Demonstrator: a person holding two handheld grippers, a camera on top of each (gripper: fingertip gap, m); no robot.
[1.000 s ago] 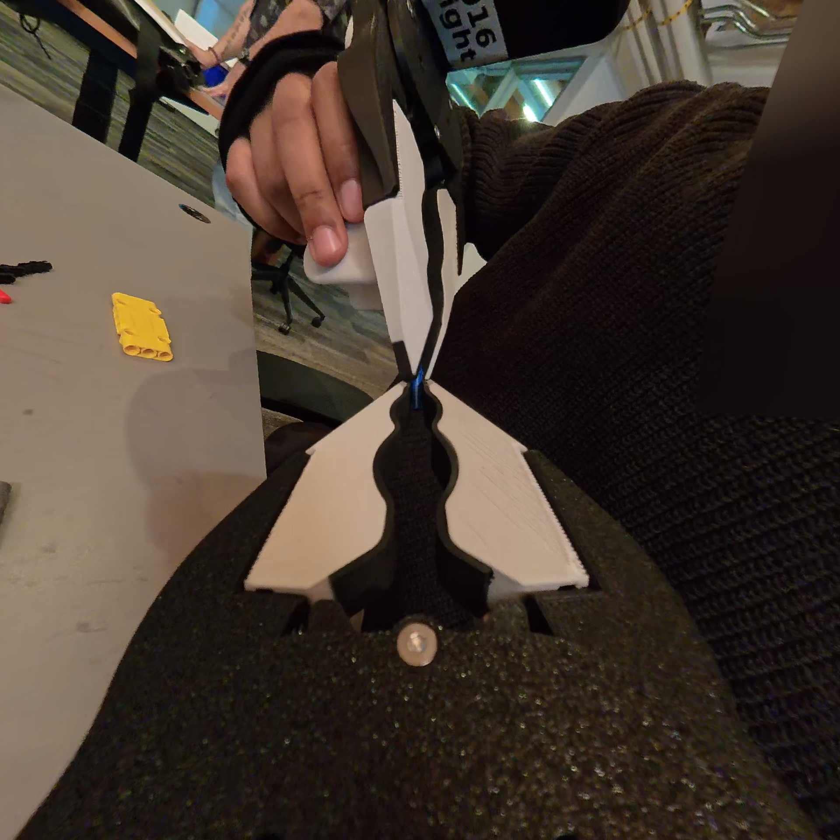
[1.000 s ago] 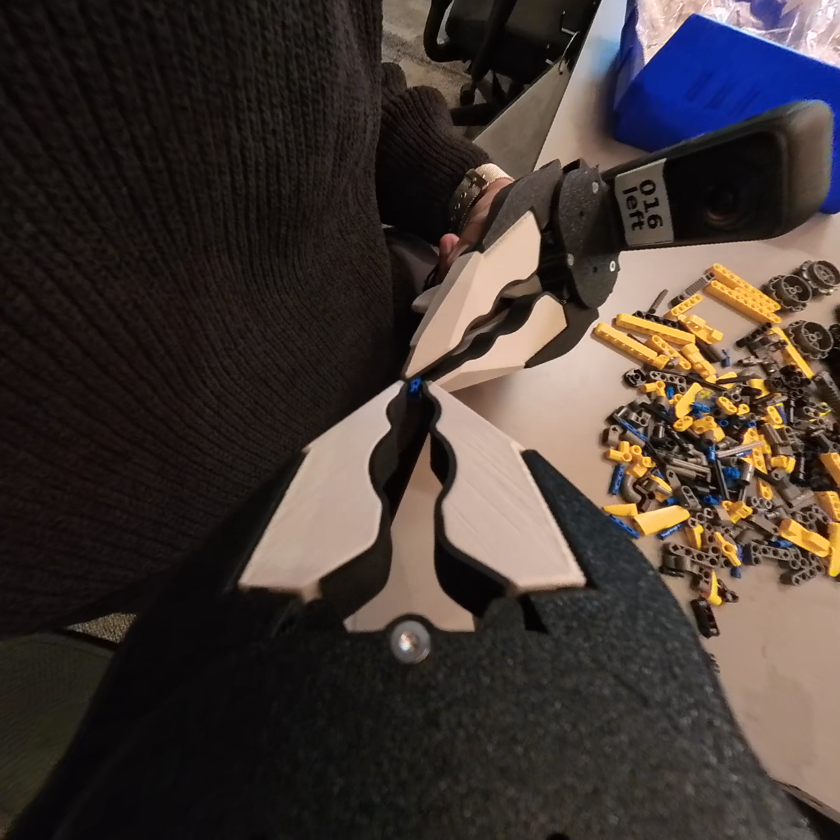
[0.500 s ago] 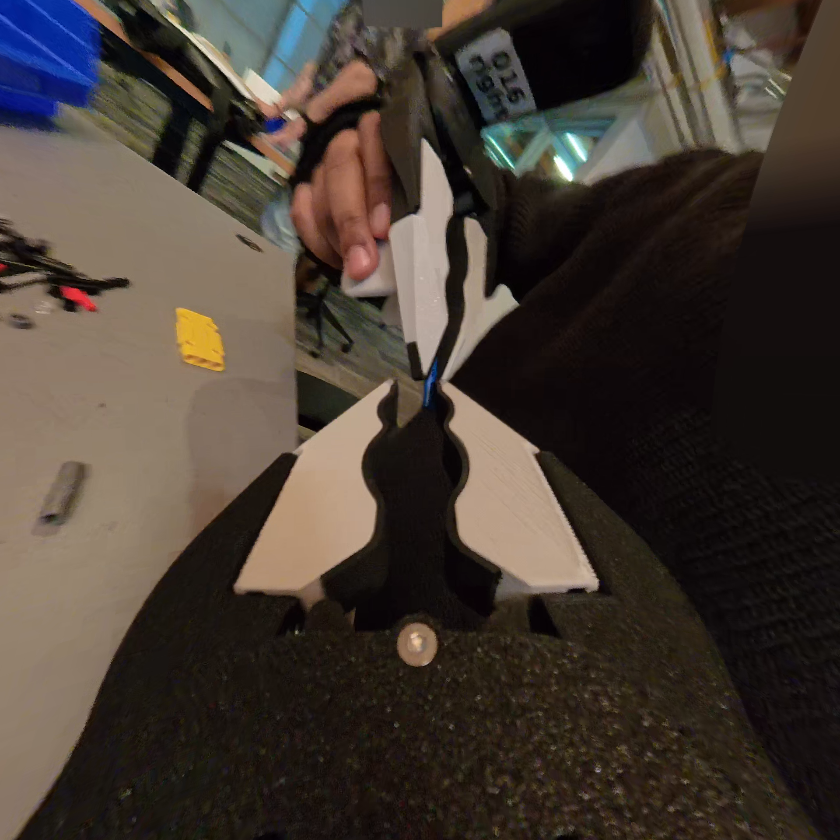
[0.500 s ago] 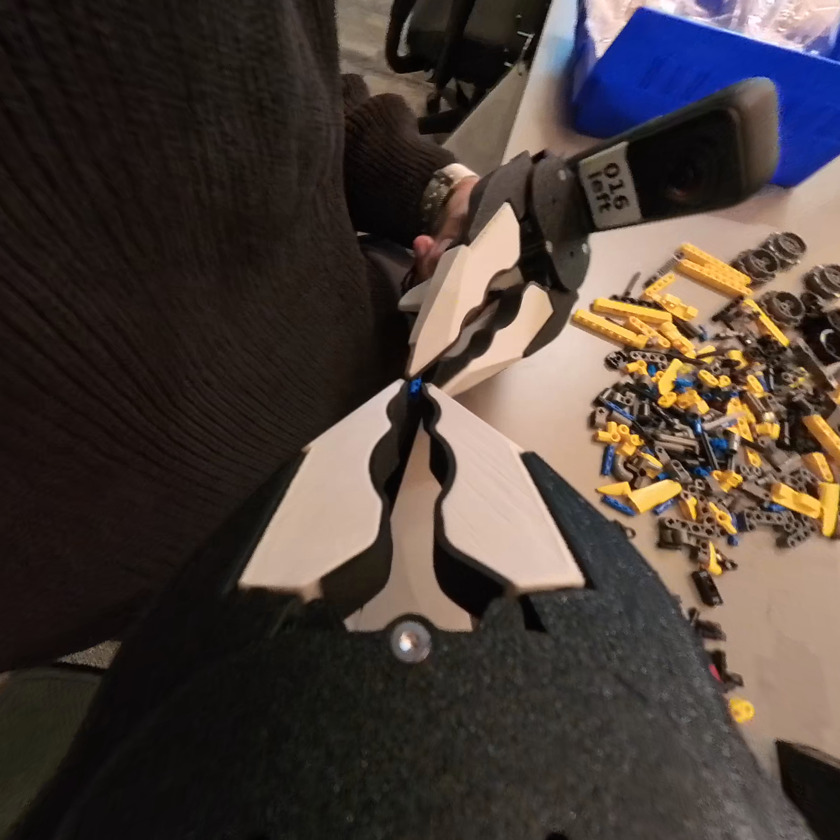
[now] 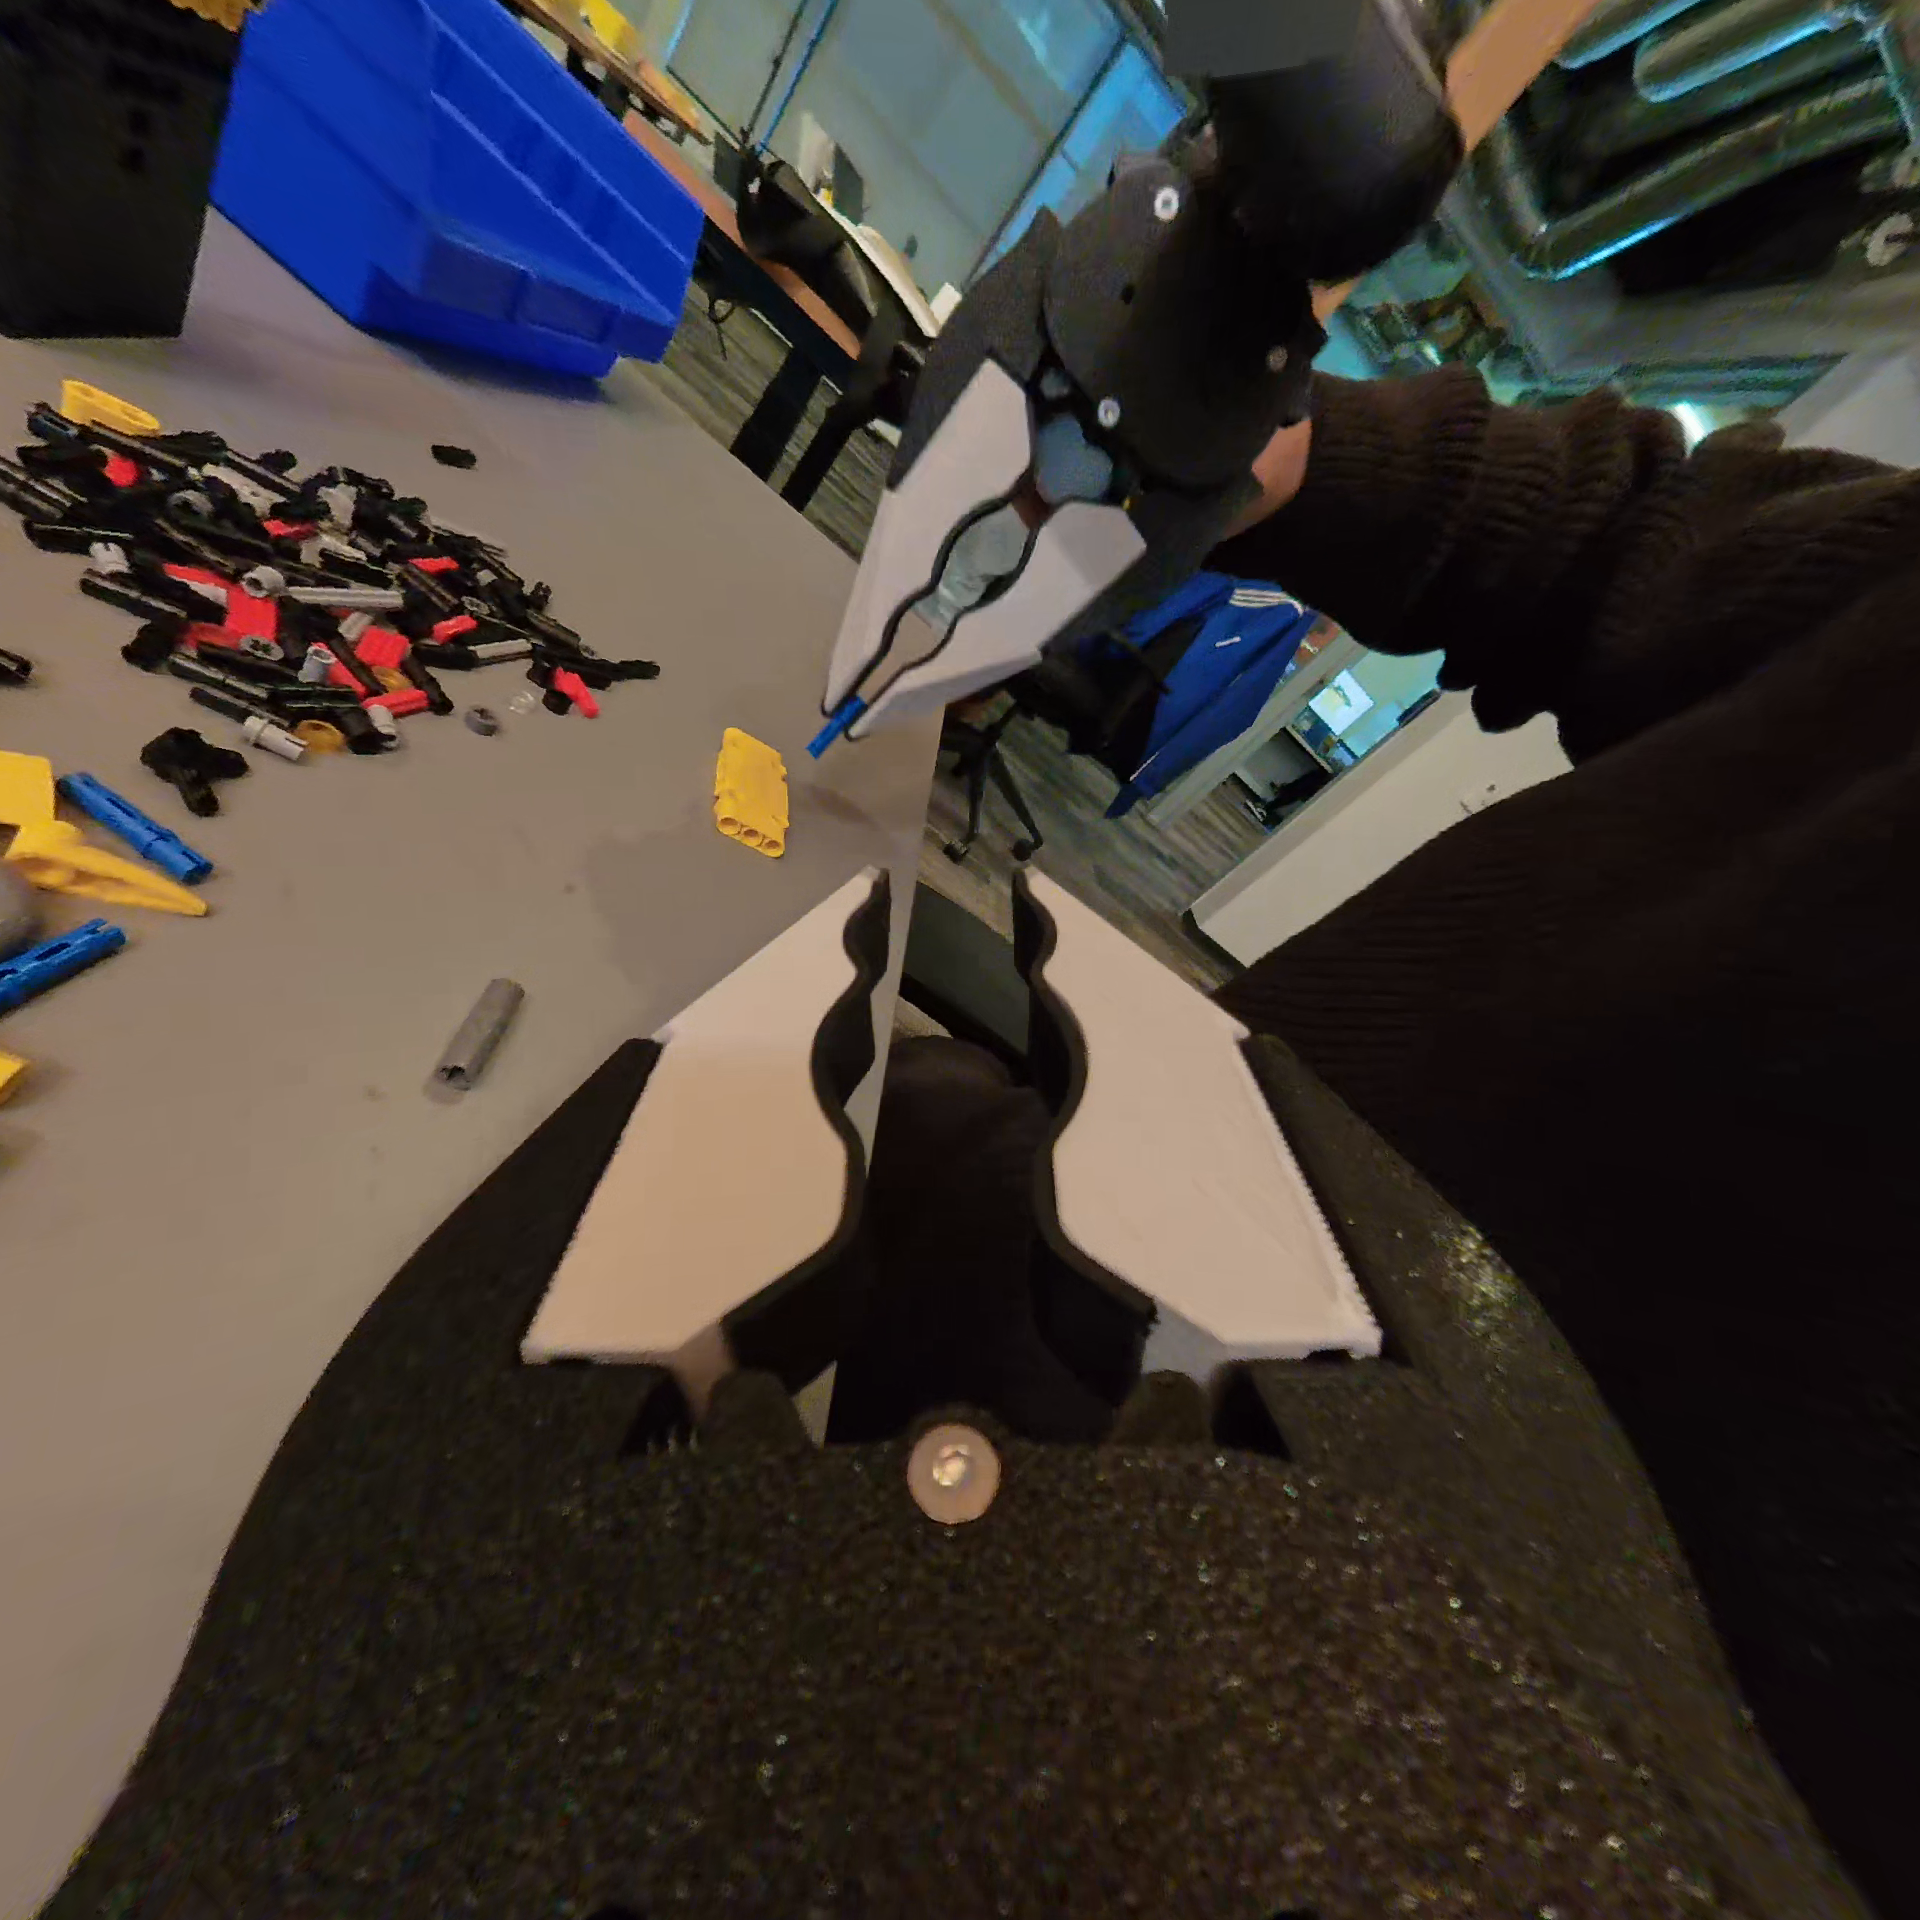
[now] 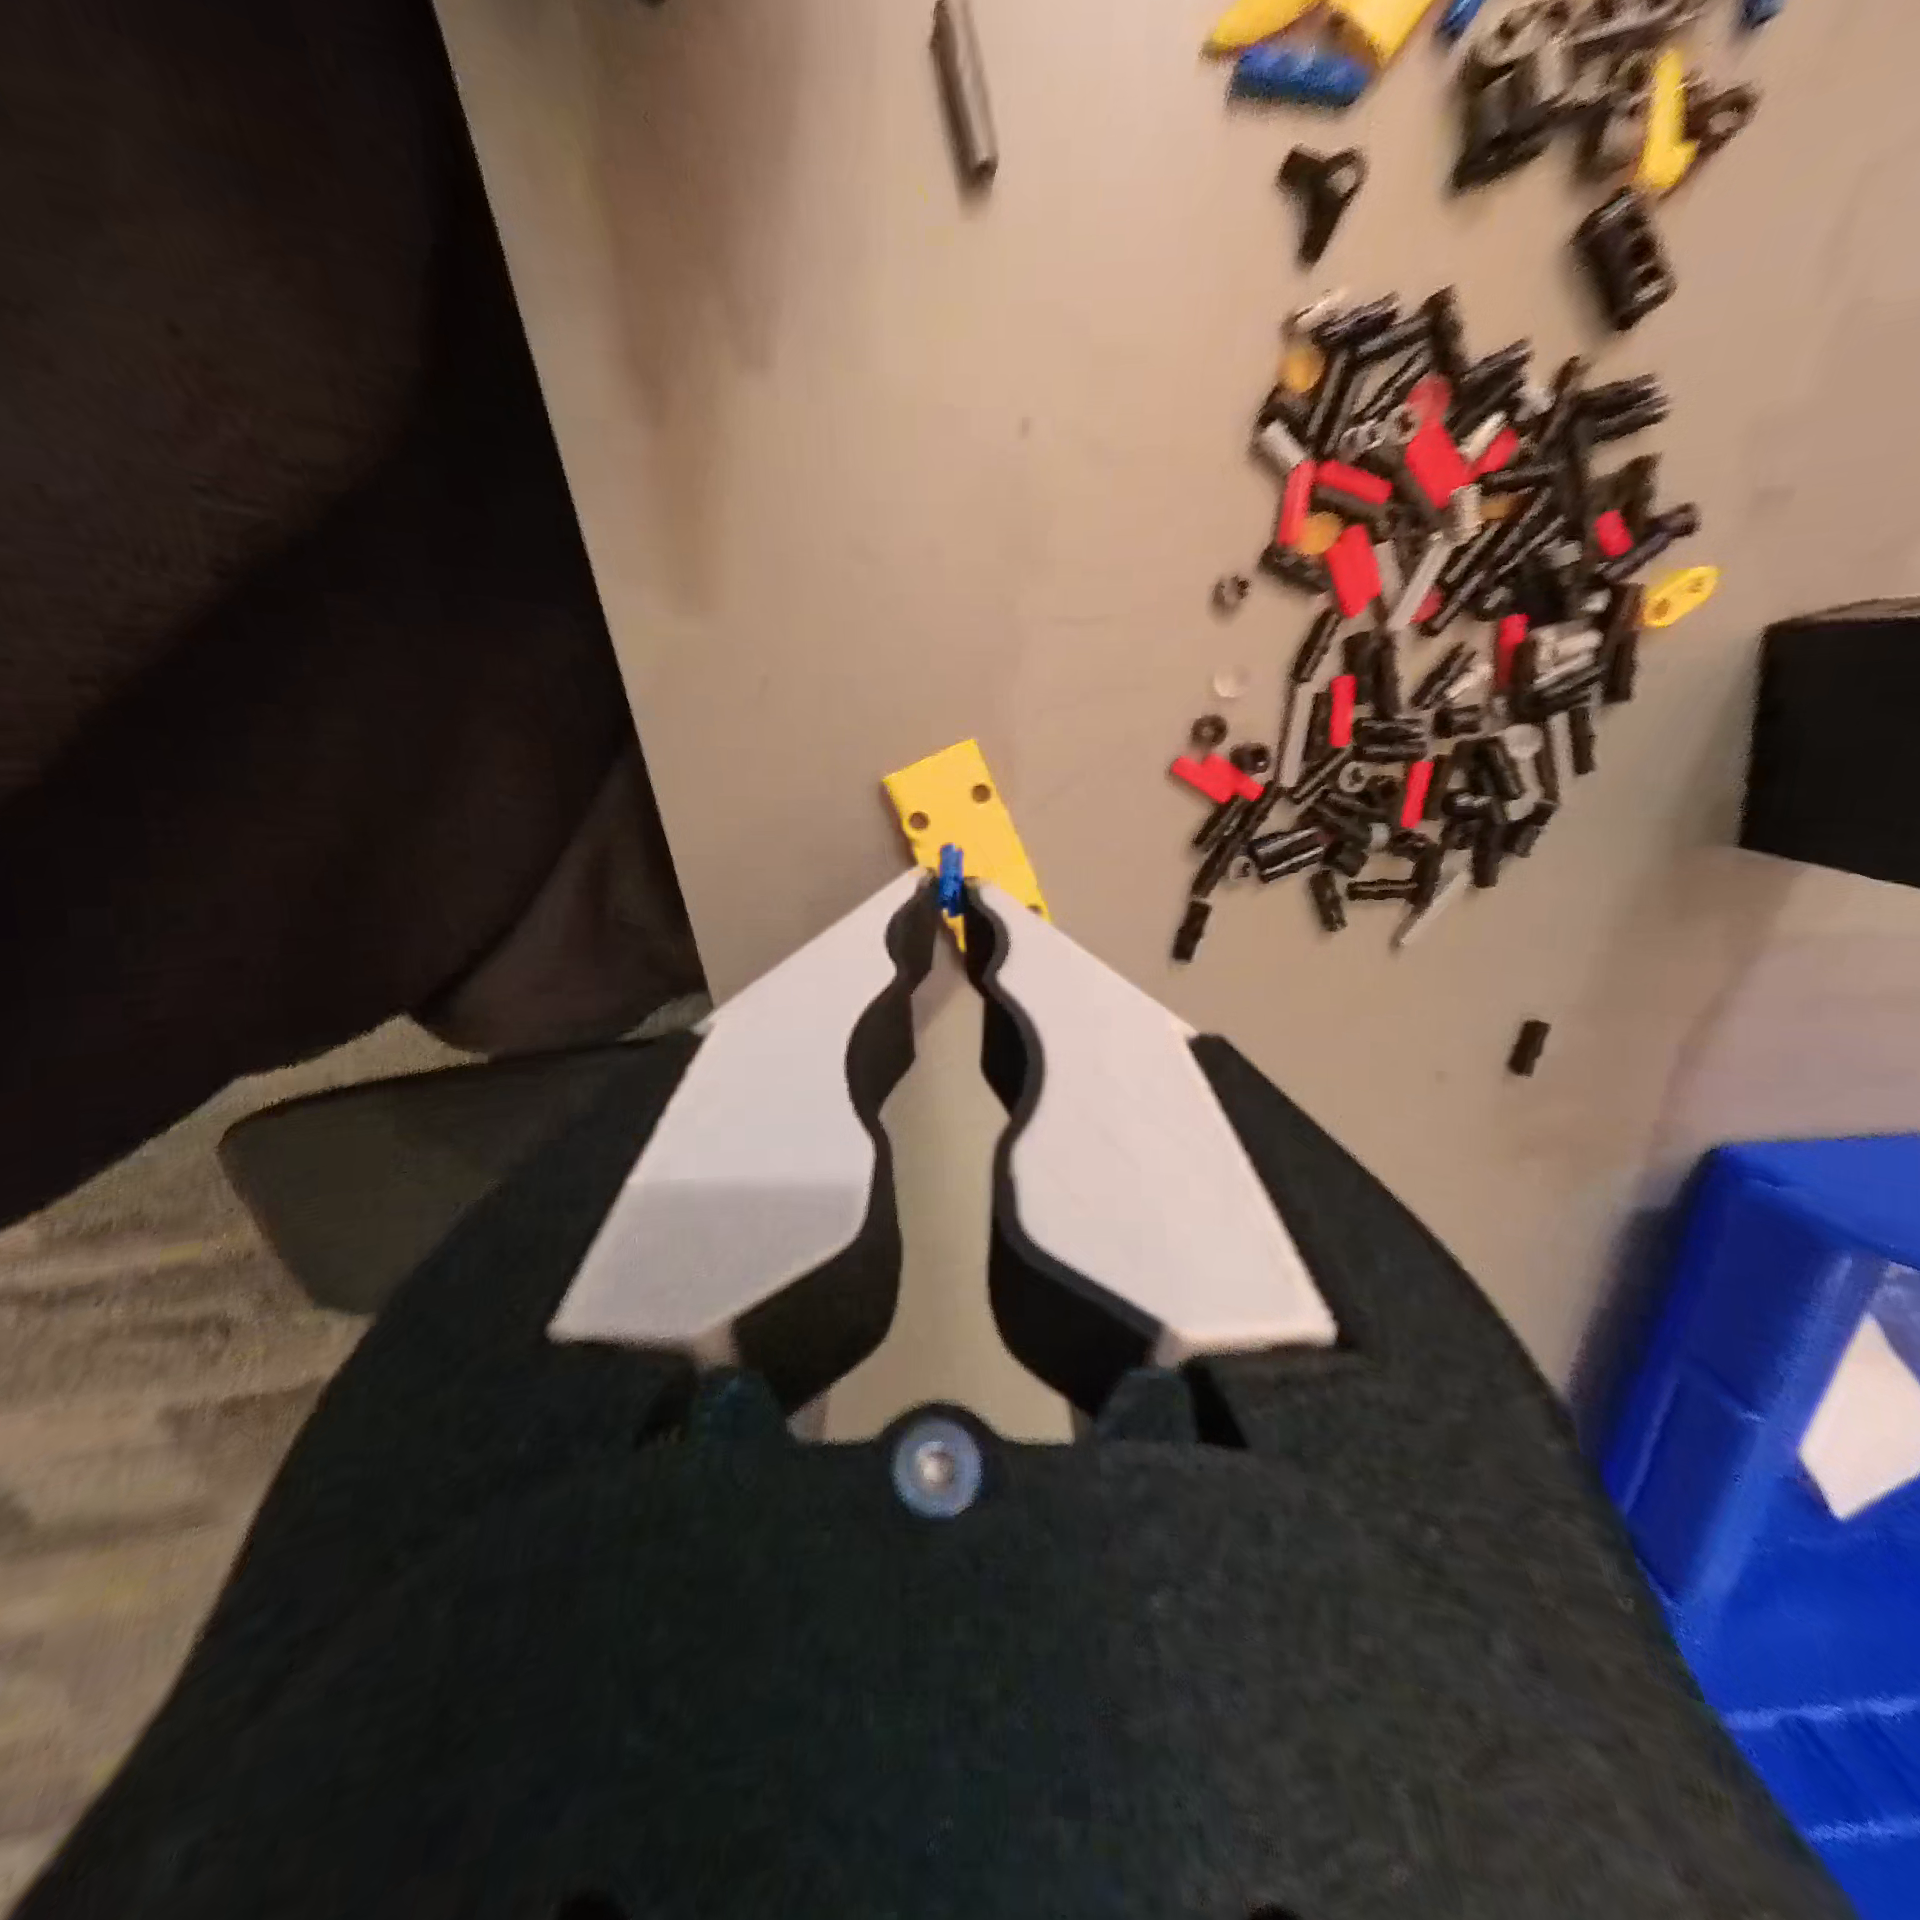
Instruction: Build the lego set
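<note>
My right gripper (image 6: 951, 883) is shut on a small blue pin (image 6: 950, 868) at its fingertips and hangs just above a flat yellow plate (image 6: 961, 805) near the grey table's edge. The left wrist view shows the same gripper (image 5: 847, 717) farther off, with the blue pin (image 5: 834, 725) sticking out of its tips above the yellow plate (image 5: 750, 795). My left gripper (image 5: 951, 888) is open and empty, over the table's edge (image 5: 914, 831), a short way back from the plate.
A pile of black and red small parts (image 5: 301, 603) lies on the table, also in the right wrist view (image 6: 1455, 623). A grey tube (image 5: 478, 1034) lies nearby. Yellow and blue parts (image 5: 94, 852) lie left. A blue bin (image 5: 436, 197) stands at the back. A dark-sleeved arm (image 5: 1558, 582) holds the right gripper. Tip to tip, the grippers are about 12 cm apart.
My left gripper let go of the blue pin and opened. My right gripper kept the pin and swung away from it, down over the yellow plate on the table.
</note>
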